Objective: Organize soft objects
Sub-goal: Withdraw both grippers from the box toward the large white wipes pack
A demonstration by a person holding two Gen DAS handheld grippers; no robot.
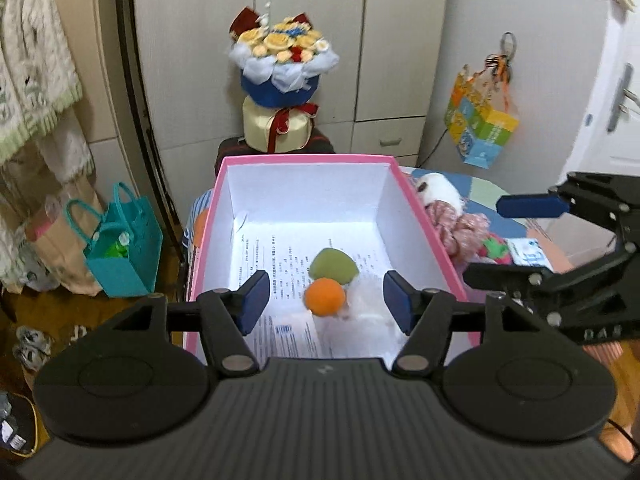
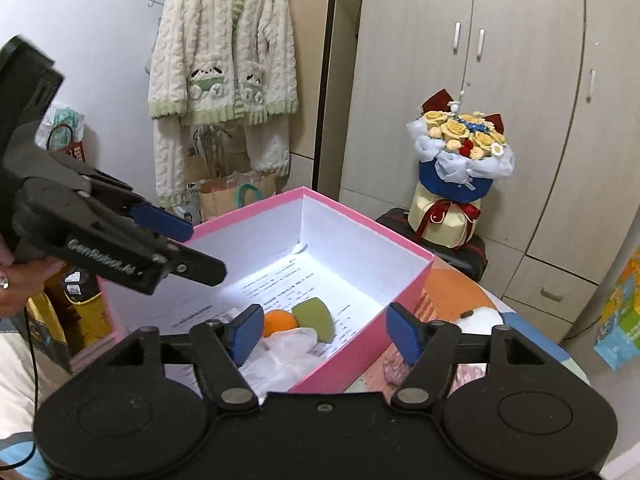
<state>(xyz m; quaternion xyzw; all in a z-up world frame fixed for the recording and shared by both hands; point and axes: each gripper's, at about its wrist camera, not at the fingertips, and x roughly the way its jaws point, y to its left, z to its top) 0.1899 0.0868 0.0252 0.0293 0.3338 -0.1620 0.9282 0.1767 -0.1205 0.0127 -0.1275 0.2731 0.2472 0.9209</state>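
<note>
A pink box point(image 1: 304, 159) with a white inside stands open on the table. A printed sheet lines its floor, and on it lie an orange soft ball point(image 1: 324, 298), a green soft piece point(image 1: 334, 266) and a crumpled white bag point(image 2: 280, 352). My left gripper point(image 1: 326, 300) hovers open over the box's near end with nothing between its pads. My right gripper point(image 2: 326, 334) is open and empty too, over the box's right rim. Outside the box on the right lie a white plush point(image 1: 438, 190), a pink floral cloth point(image 1: 460, 226) and a small red and green toy point(image 1: 496, 248).
A flower bouquet point(image 1: 280, 80) stands on a dark suitcase behind the box, in front of wardrobe doors. A teal bag point(image 1: 124, 248) and paper bags sit on the floor at the left. A colourful bag point(image 1: 480, 120) hangs at the right; a cream cardigan point(image 2: 224, 60) hangs on the wall.
</note>
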